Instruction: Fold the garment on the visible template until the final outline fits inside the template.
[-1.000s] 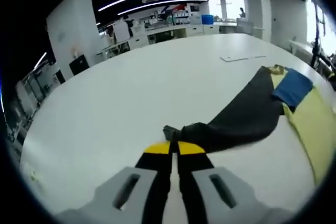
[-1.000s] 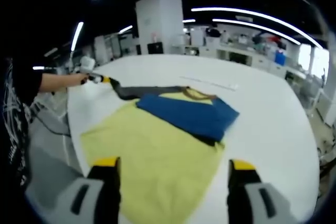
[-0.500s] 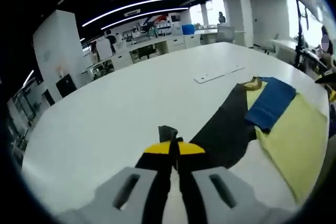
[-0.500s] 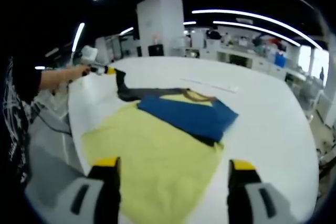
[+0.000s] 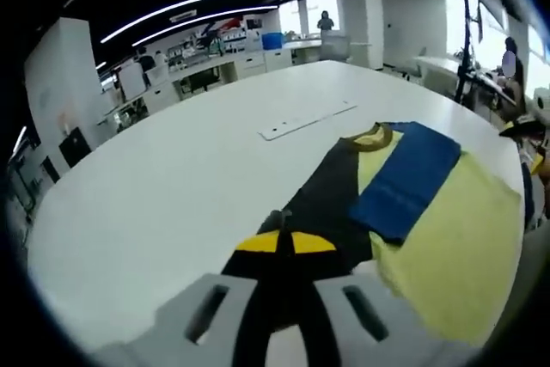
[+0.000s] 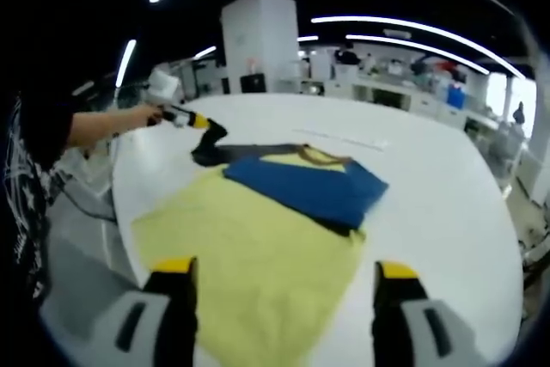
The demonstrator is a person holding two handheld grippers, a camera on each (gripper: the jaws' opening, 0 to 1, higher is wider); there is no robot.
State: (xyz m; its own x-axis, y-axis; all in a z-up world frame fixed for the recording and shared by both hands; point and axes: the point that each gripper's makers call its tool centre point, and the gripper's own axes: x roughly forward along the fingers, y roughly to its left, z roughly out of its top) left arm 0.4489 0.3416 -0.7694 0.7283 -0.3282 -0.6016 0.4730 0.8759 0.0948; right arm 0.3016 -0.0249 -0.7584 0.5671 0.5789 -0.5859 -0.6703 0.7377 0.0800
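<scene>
A yellow garment (image 6: 249, 251) lies flat on the white table (image 6: 447, 204), with a blue sleeve (image 6: 305, 186) folded across its chest. In the left gripper view the yellow body (image 5: 455, 247), blue sleeve (image 5: 408, 174) and brown collar (image 5: 374, 137) lie to the right. My left gripper (image 5: 285, 242) is shut on the end of the black sleeve (image 5: 331, 191). From the right gripper view, the left gripper (image 6: 196, 119) holds that sleeve end (image 6: 213, 145) just above the table by the shoulder. My right gripper (image 6: 285, 294) hovers open over the yellow hem.
A thin white strip (image 5: 305, 119) lies on the table beyond the collar, also seen as a strip (image 6: 344, 137) from the right. A person's arm (image 6: 94, 126) reaches in from the left. Desks and a white pillar (image 6: 262, 40) stand behind the table.
My left gripper has carried the black sleeve end in toward the garment's shoulder, so the sleeve is bunched and shorter than before. The right gripper has stayed put and open.
</scene>
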